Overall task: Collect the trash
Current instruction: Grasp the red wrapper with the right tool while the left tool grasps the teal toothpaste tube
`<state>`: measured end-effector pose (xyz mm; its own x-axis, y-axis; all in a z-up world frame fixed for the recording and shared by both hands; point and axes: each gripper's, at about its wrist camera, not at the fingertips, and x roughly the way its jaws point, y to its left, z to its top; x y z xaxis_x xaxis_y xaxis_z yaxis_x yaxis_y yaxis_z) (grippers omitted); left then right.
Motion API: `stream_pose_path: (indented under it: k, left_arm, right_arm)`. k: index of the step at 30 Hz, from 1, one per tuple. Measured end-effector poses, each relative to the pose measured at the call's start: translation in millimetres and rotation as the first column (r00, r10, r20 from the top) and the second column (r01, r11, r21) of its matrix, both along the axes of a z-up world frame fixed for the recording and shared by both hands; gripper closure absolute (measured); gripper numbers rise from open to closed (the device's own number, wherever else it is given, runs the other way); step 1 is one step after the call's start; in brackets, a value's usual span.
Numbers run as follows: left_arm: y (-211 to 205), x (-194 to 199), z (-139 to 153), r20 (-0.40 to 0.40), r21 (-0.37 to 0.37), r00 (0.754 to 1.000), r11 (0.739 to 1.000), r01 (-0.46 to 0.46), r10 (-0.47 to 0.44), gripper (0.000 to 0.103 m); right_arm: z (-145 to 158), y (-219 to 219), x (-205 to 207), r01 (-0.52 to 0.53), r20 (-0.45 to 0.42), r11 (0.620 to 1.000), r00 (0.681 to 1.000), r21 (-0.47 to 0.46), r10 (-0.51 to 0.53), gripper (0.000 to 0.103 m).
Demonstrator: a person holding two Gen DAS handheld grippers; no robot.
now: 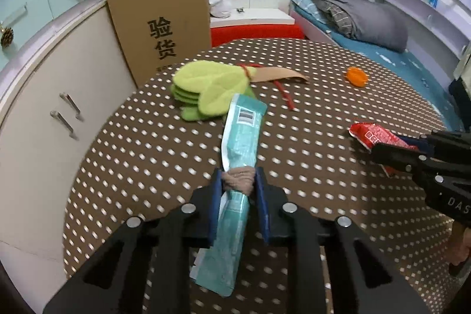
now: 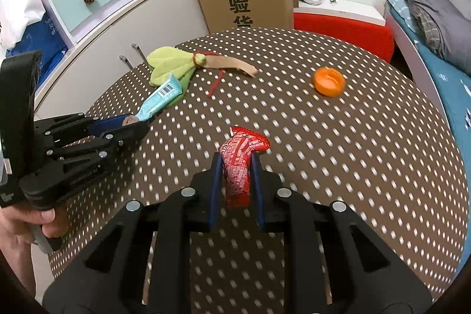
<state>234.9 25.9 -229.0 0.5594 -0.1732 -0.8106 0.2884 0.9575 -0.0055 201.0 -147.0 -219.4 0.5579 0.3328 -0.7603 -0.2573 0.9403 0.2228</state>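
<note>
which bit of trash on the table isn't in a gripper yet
The orange cap, lying alone at the far right of the table. The teal wrapper is pinched in the left gripper, the red wrapper in the right gripper.

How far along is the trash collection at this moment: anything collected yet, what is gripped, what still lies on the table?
Done: nothing visibly collected; no bin shows. In hand: the left gripper is shut on the teal wrapper, the right gripper on the red wrapper. Left on the dotted table: the orange cap, the red strip and the green cloth bundle.
</note>
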Motion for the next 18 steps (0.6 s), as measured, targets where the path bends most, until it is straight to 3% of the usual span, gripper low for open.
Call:
stream_pose_path:
  k: [11,18]
  left_arm:
    - [-14.9,-52.6,9.0,-0.006,-0.137,0.999,0.99,-0.044,0.043,0.082]
    - [-35.5,-70.4,25.9,0.03,-0.172,0.999,0.984,-0.039,0.045,0.082]
  right_arm:
    - [7.6,-49.3,-40.6,0.058,0.028,0.997,0.998,0.043,-0.059,0.084]
    - [22.4,-92.4,-61.7,0.119,0.066,0.99,0.99,0.077,-0.124,0.084]
